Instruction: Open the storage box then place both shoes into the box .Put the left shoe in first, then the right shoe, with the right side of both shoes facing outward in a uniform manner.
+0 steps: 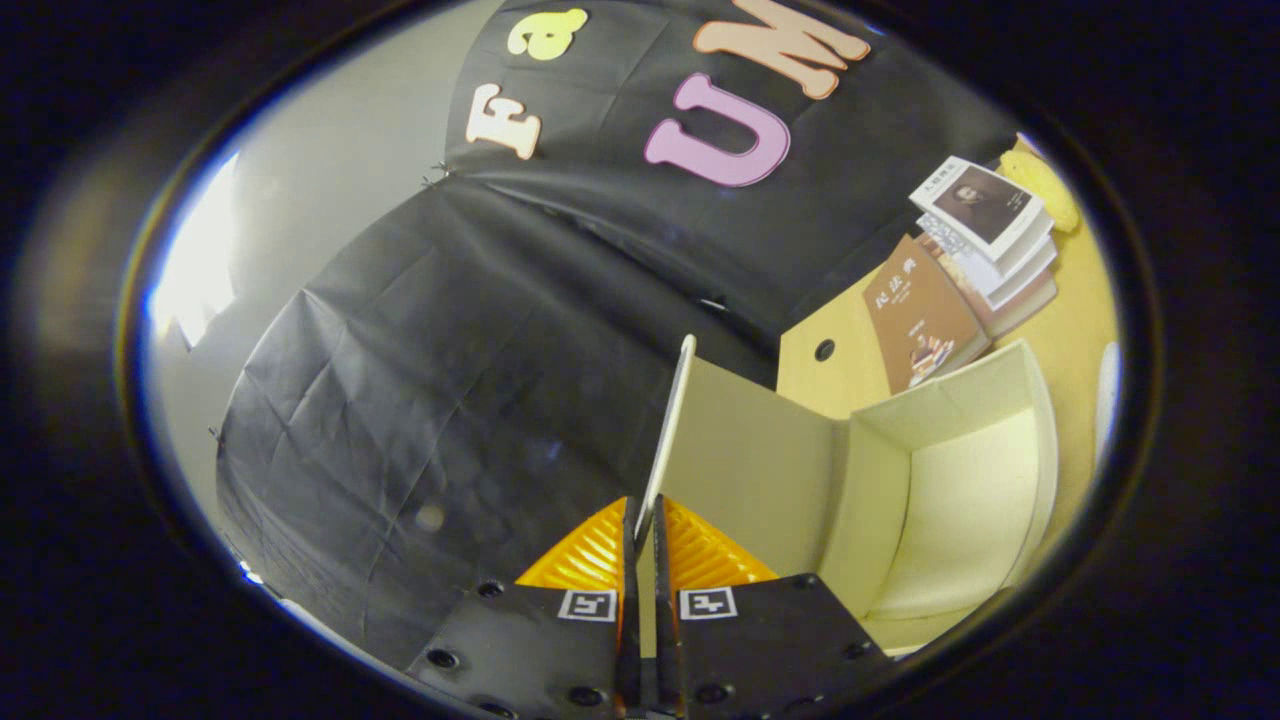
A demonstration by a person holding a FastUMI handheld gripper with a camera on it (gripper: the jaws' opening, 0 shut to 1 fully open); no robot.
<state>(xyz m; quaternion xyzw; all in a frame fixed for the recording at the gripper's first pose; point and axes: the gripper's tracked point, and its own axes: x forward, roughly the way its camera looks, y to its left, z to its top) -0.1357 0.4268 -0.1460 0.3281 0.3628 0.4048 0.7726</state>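
My gripper (pixel 645 535) is shut on the front edge of the storage box's lid (pixel 668 430), which I see edge-on rising straight ahead between the fingers. The lid's pale inner face (pixel 760 460) swings off to the right and joins the open cream box (pixel 960 500). The box's inside shows bare walls and floor, with no shoe in the part I can see.
Beyond the box, a brown book (pixel 920 320) leans against a stack of books (pixel 990 230) on the yellow table (pixel 1080 300). A yellow soft thing (pixel 1045 185) lies behind the stack. The booth's black cloth wall hangs to the left and ahead.
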